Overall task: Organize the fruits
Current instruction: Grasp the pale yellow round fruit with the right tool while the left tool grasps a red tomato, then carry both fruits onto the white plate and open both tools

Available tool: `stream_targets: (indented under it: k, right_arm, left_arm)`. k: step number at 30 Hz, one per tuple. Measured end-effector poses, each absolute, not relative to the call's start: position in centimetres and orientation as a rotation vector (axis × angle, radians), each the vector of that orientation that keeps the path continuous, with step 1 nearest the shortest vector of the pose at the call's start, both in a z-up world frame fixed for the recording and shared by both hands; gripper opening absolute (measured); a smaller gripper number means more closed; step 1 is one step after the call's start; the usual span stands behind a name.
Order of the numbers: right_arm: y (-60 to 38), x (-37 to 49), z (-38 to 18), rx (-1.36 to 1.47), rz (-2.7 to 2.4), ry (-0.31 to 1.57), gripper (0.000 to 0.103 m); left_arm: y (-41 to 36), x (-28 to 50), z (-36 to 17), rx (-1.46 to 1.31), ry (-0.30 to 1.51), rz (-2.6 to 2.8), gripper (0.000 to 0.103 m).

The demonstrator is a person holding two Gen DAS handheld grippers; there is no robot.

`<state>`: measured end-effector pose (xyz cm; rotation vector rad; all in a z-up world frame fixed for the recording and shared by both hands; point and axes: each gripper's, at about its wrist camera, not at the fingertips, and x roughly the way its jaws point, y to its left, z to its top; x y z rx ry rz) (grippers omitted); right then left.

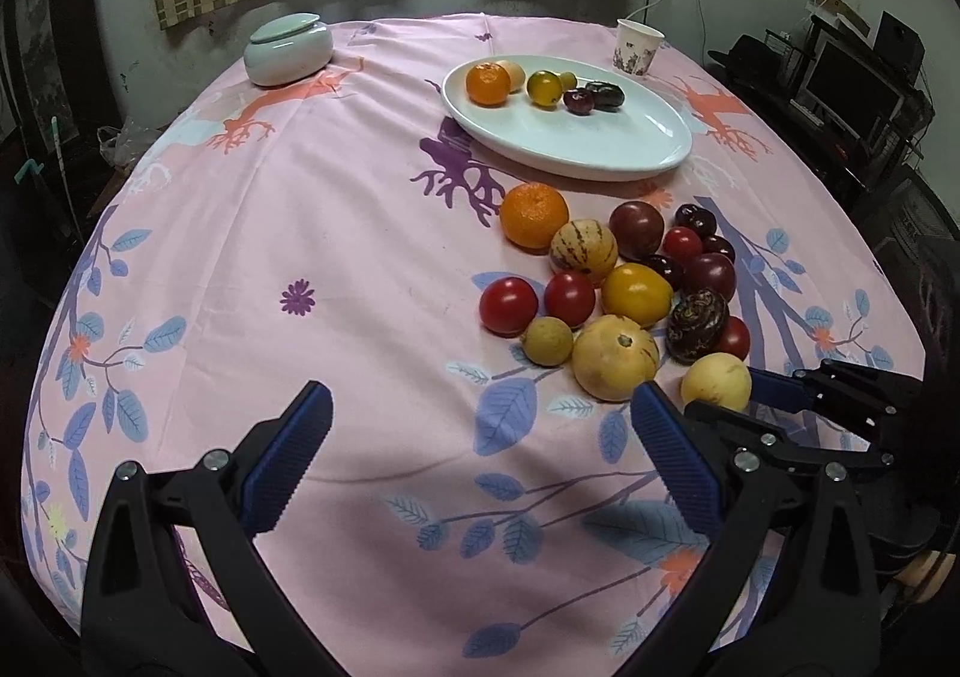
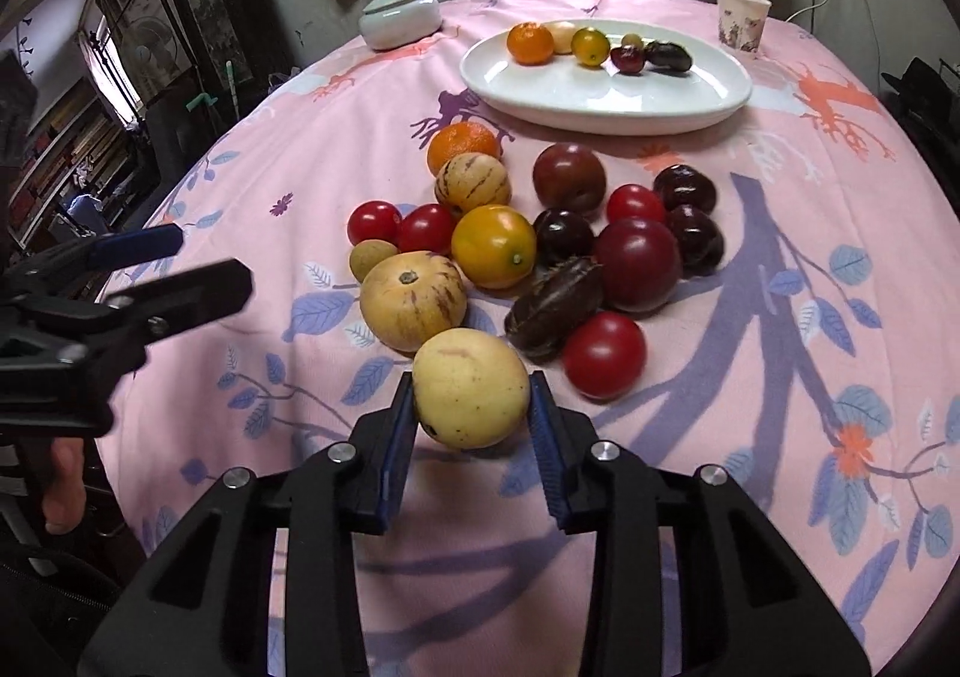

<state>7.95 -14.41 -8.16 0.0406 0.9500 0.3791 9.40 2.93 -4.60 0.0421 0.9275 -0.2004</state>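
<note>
**Pale yellow fruit gripped at the near edge of the fruit pile**

Right gripper (image 2: 471, 407): fingers (image 2: 398, 437) closed narrowly on either side of a pale yellow fruit (image 2: 471, 386), blue pads pressed to its flanks. Fruit located at the near edge of the fruit pile (image 2: 528, 251), just beside a striped tan melon (image 2: 413, 299) and a red tomato (image 2: 603, 354). Whether lifted clear of the cloth or resting on it: not determinable.

Left gripper (image 1: 480, 461): fingers (image 1: 288, 455) spread wide, nothing between them, held over bare pink tablecloth (image 1: 336, 233) to the near left of the pile.

Pile made up of an orange mandarin (image 2: 462, 146), a striped cream fruit (image 2: 473, 183), a yellow-orange tomato (image 2: 493, 245), dark plums, cherries, red tomatoes, a small tan longan and a dark ridged fruit (image 2: 555, 305), all touching or nearly so on the worktop.

White oval plate (image 2: 600, 95): beyond the pile, carrying a row of a mandarin, a pale fruit, a yellow tomato, a small tan fruit, a cherry and a dark fruit along its far rim.

Lidded celadon jar (image 2: 401, 17): far left of the pile. Paper cup (image 2: 741, 18): far right of the pile.
</note>
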Motion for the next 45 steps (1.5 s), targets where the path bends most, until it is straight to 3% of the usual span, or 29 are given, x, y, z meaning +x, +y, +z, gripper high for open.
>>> stream_targets:
  k: [11, 13, 14, 15, 25, 26, 27, 29, 30, 37, 45]
  right_arm:
    - [-18.0, 5.9, -7.2, 0.064, 0.324, 0.911, 0.037]
    - [-18.0, 5.8, -7.2, 0.065, 0.329, 0.91, 0.037]
    - [-18.0, 5.9, -7.2, 0.067, 0.332, 0.91, 0.037]
    - [-18.1, 5.9, -7.3, 0.069, 0.333, 0.91, 0.037]
    - [-18.2, 6.3, -7.6, 0.083, 0.344, 0.921, 0.037]
    - [-18.1, 6.4, -7.7, 0.084, 0.346, 0.921, 0.037]
    - [-18.1, 6.4, -7.7, 0.085, 0.347, 0.921, 0.037]
    - [-18.1, 6.4, -7.7, 0.084, 0.347, 0.919, 0.037]
    - [-18.1, 6.4, -7.7, 0.084, 0.347, 0.919, 0.037]
    - [-18.0, 6.4, -7.8, 0.08, 0.351, 0.926, 0.037]
    - [-17.5, 6.3, -7.0, 0.067, 0.349, 0.908, 0.037]
  left_arm:
    - [2.8, 14.7, -5.4, 0.142, 0.923, -0.118, 0.1]
    - [3.1, 16.1, -6.2, 0.099, 0.978, -0.148, 0.085]
    - [3.1, 16.6, -6.7, 0.08, 1.005, -0.172, 0.07]
    - [3.0, 17.1, -7.3, 0.067, 1.033, -0.186, 0.061]
    - [1.3, 17.5, -8.3, 0.03, 1.042, -0.278, 0.061]
    - [1.5, 17.6, -8.2, 0.02, 1.041, -0.276, 0.059]
    - [1.6, 17.8, -8.2, 0.012, 1.039, -0.276, 0.047]
    - [2.0, 18.0, -8.3, -0.032, 1.05, -0.317, 0.033]
    - [2.0, 18.0, -8.3, -0.04, 1.051, -0.325, 0.031]
    - [1.6, 17.9, -8.5, -0.031, 1.039, -0.319, 0.035]
    - [1.4, 16.1, -7.5, 0.012, 0.993, -0.302, 0.029]
